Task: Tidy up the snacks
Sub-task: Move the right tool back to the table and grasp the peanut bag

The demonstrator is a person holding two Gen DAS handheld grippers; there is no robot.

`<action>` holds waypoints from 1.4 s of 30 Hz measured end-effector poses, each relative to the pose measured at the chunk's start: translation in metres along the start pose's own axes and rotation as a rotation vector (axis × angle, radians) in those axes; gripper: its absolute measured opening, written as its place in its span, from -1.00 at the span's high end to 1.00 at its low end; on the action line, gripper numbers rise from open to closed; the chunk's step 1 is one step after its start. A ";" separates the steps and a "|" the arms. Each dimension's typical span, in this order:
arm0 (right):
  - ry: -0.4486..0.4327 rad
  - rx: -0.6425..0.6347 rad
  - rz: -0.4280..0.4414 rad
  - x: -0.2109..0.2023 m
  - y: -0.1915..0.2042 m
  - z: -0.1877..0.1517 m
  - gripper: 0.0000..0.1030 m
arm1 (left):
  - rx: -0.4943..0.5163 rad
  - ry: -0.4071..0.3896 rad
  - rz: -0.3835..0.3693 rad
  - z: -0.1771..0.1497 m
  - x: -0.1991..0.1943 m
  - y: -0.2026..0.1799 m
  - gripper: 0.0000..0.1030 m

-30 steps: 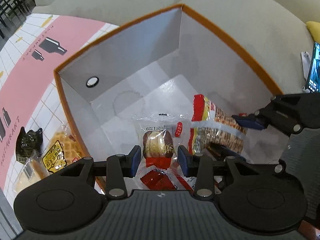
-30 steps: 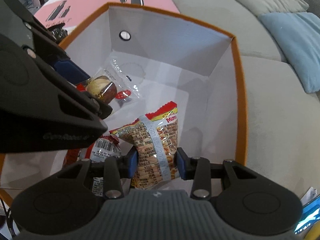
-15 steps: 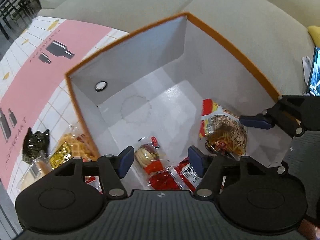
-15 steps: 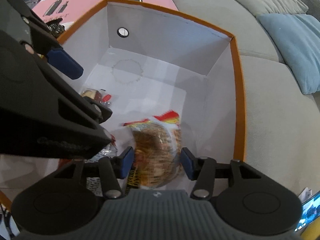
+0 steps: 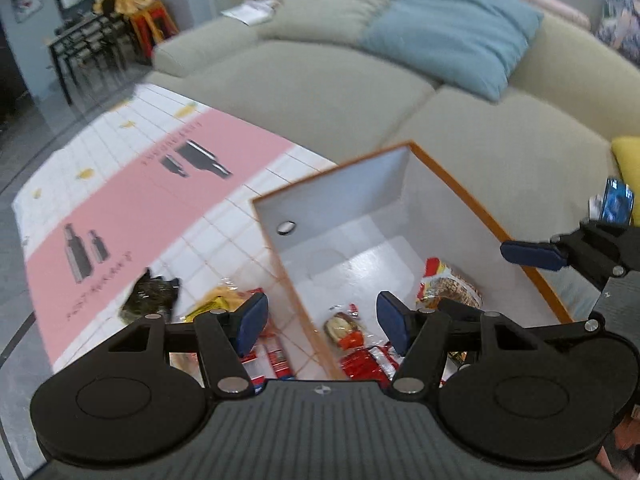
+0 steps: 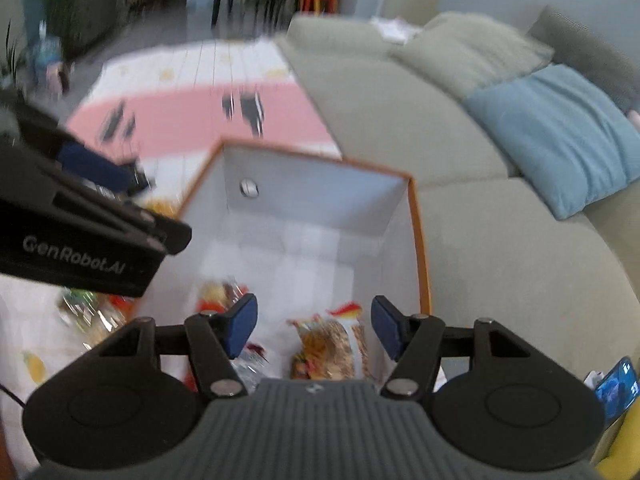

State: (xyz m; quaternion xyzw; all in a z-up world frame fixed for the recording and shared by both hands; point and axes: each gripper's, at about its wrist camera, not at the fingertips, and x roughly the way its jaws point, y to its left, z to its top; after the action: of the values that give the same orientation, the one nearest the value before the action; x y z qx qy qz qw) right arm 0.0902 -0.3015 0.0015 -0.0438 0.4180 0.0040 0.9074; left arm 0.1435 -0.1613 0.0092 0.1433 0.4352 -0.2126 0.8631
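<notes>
An orange-rimmed white box stands on the table by the sofa; it also shows in the right wrist view. Inside lie a clear-wrapped cake, red packets and a red-and-yellow cracker bag, which also shows in the right wrist view. My left gripper is open and empty above the box's left wall. My right gripper is open and empty above the box. Loose snacks lie outside the box: a dark packet, a yellow waffle pack and red packs.
The table carries a pink and white cloth. A beige sofa with a blue cushion lies behind the box. A phone stands at the right. The right wrist view is blurred.
Both grippers opened and let the cake and the cracker bag drop into the box. Both then rose and pulled back; the left one shifted left over the box wall.
</notes>
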 end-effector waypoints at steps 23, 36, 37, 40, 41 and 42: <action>-0.109 -0.038 0.131 -0.025 0.132 -0.034 -0.11 | -0.225 -0.050 0.116 -0.126 -0.037 0.112 -0.43; 0.013 -0.295 0.125 0.022 0.176 -0.041 0.23 | -0.250 0.041 0.044 -0.153 0.005 0.132 -0.42; 0.024 -0.316 0.128 0.026 0.180 -0.042 0.31 | -0.253 0.048 0.041 -0.153 0.007 0.133 -0.42; 0.070 -0.390 0.119 0.040 0.192 -0.046 0.31 | -0.253 0.070 0.033 -0.155 0.016 0.136 -0.42; 0.093 -0.422 0.112 0.046 0.197 -0.049 0.31 | -0.249 0.076 0.033 -0.154 0.019 0.135 -0.42; 0.111 -0.450 0.098 0.050 0.201 -0.052 0.31 | -0.243 0.083 0.034 -0.155 0.021 0.135 -0.42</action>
State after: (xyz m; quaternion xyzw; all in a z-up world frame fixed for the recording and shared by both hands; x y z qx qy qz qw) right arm 0.0748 -0.1067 -0.0854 -0.2248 0.4576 0.1385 0.8490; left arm 0.1141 0.0178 -0.0891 0.0538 0.4904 -0.1376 0.8589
